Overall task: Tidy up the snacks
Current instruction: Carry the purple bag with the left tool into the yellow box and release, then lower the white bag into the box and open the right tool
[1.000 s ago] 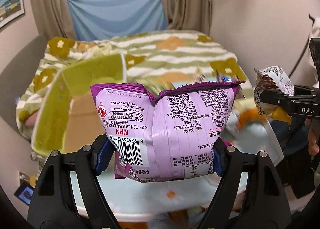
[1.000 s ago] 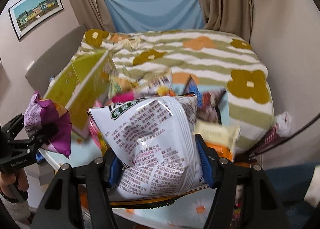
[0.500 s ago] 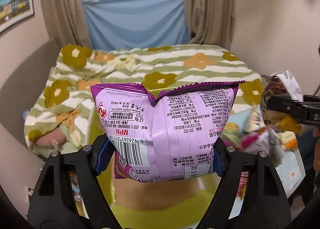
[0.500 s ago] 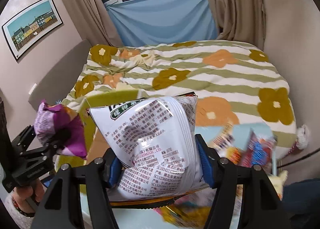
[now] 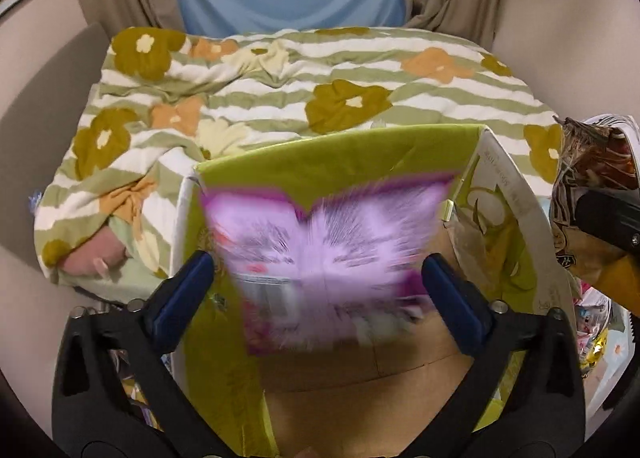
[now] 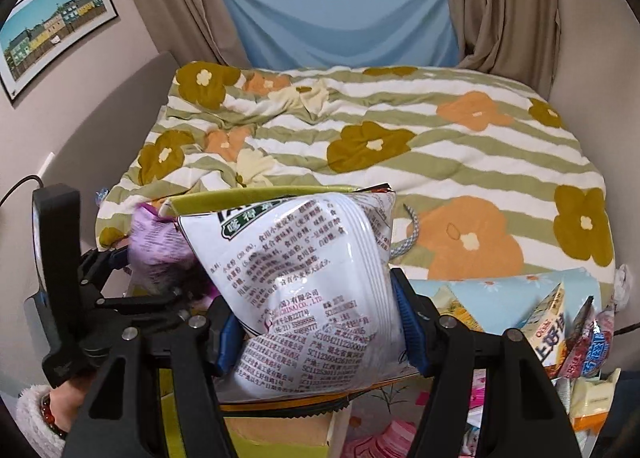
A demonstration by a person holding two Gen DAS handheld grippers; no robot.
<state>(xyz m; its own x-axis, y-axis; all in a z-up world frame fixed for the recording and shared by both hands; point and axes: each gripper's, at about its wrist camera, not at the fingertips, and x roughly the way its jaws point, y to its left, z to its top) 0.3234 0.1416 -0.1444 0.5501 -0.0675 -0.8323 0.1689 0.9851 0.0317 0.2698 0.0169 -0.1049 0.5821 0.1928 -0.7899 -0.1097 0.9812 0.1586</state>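
Observation:
In the left wrist view my left gripper (image 5: 316,282) is open above a green cardboard box (image 5: 340,162). The purple snack bag (image 5: 324,258) is blurred, loose between the blue pads and dropping into the box. In the right wrist view my right gripper (image 6: 316,322) is shut on a white snack bag (image 6: 304,298) with printed text, held above the box's near edge (image 6: 248,194). The purple bag (image 6: 158,238) and the left gripper show at the left of that view. The white bag's brown front (image 5: 596,194) shows at the right edge of the left wrist view.
A bed with a green-striped flower blanket (image 6: 400,138) lies behind the box. Several loose snack packs (image 6: 560,338) lie on a light-blue cloth at the right. Curtains and a blue sheet (image 6: 340,10) hang at the back. A framed picture (image 6: 52,26) hangs on the left wall.
My left gripper moved over the box and opened, and the purple bag is falling from it. My right gripper moved left with the white bag, close beside the left gripper.

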